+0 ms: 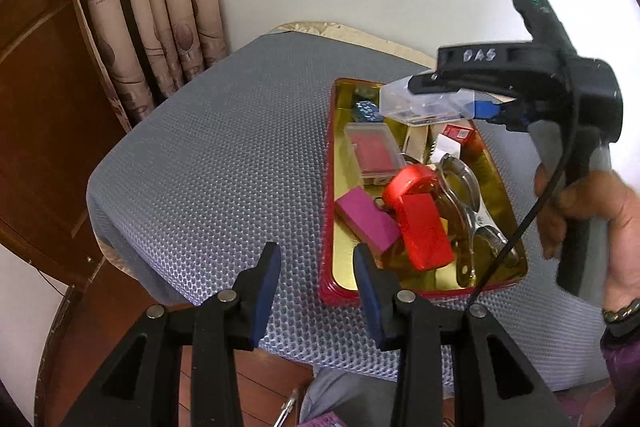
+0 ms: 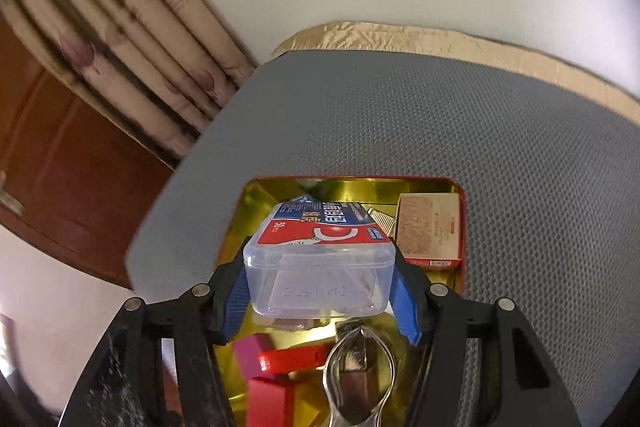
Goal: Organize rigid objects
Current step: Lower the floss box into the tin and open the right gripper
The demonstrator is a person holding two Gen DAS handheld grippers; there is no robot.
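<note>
Right wrist view shows the right claw (image 2: 320, 295) squeezing a clear plastic box (image 2: 318, 267) from both sides. One blue pad (image 2: 404, 303) presses on each end, so the box stays flat and does not slip. The box has a red and blue label on its lid. It hangs in the air above a red tin tray (image 2: 462, 227) with a shiny gold floor. I think the claw holds it up there so it can go down into the tray.

Just past the box, on the right, lies a tan packet (image 2: 430, 227). Under the claw sit metal tongs (image 2: 356, 367), a pink block (image 2: 250, 349) and a red block (image 2: 292, 359), all packed close together.

From the left wrist view, the left claw (image 1: 316, 267) holds nothing. Its pads stand a little apart over the gray mat (image 1: 224, 163), just beside the tray's near corner. It seems to wait out of the way. A hand (image 1: 592, 211) grips the right claw's handle.
</note>
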